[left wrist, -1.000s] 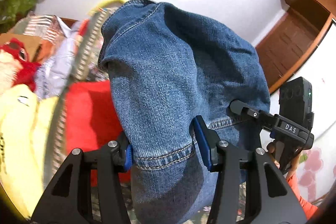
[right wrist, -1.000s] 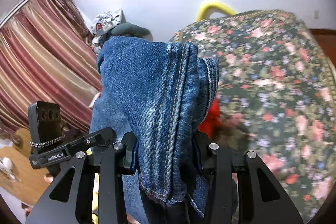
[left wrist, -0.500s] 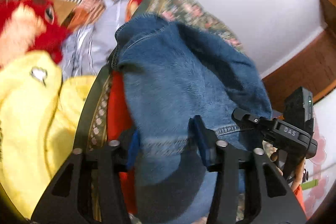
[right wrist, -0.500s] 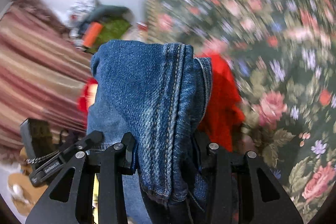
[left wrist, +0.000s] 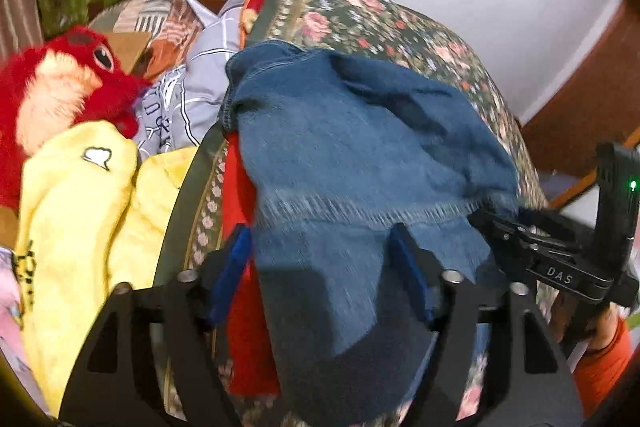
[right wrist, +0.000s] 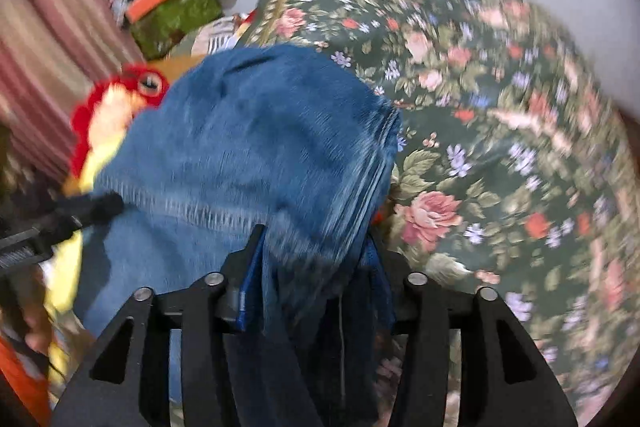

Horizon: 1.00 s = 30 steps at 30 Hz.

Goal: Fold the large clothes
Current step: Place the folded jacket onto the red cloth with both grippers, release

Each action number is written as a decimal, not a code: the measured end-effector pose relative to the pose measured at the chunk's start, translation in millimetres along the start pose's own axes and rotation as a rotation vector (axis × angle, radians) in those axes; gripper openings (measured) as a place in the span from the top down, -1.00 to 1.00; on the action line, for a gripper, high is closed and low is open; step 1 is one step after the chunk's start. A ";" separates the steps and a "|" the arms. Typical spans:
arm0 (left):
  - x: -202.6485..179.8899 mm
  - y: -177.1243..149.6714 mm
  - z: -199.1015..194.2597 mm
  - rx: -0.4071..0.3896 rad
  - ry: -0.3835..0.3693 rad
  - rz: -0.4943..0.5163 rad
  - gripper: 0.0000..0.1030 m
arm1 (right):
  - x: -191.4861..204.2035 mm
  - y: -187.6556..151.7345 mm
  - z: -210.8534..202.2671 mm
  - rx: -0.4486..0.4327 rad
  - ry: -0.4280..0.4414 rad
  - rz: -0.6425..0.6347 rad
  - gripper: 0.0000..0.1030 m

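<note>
A pair of blue jeans (left wrist: 360,147) lies spread forward over a red garment (left wrist: 240,195) on the floral bedspread (left wrist: 360,15). My left gripper (left wrist: 320,267) has its jaws wide apart, with the denim hem draped loosely between them. My right gripper (right wrist: 316,263) has its jaws close together on a thick fold of the same jeans (right wrist: 248,147), with blue pads pressed against the cloth. The right gripper also shows at the right in the left wrist view (left wrist: 560,259).
A red plush toy (left wrist: 60,83) and a yellow plush (left wrist: 80,207) lie left of the bed edge beside grey-white bedding (left wrist: 192,95). A green and orange bundle (right wrist: 172,11) sits by the striped curtain (right wrist: 44,39). A brown wooden door (left wrist: 580,107) stands at the right.
Both grippers have swung down and forward, bringing the jeans from hanging upright to lying over the bed. The left jaws have opened wider and the hem sits slack between them.
</note>
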<state>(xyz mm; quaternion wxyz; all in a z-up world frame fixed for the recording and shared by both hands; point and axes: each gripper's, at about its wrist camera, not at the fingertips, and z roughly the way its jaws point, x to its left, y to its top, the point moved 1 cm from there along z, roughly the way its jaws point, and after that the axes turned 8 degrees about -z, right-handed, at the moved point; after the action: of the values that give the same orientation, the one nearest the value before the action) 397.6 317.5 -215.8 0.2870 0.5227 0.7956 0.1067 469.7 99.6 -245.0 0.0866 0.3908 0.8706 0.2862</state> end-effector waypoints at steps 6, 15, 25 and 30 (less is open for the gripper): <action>-9.6 -37.5 -11.7 0.018 0.064 0.048 -0.67 | -1.5 -25.8 -17.2 0.025 0.000 0.022 -0.51; -2.2 -64.9 -33.0 0.028 0.072 -0.039 -0.72 | 9.1 -48.1 -37.3 0.067 -0.001 0.023 -0.51; -59.7 -65.7 -145.7 -0.198 0.031 0.089 -0.72 | 26.8 -30.8 -155.5 -0.184 0.019 0.025 -0.51; -88.0 -81.1 -221.7 -0.368 -0.031 0.147 -0.72 | 40.8 -32.6 -236.5 -0.393 0.047 0.026 -0.51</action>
<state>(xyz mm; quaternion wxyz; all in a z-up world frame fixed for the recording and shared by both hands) 234.5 232.8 -43.4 0.3815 0.5197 0.7178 0.2629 332.7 10.2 -66.3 0.1373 0.3709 0.7946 0.4607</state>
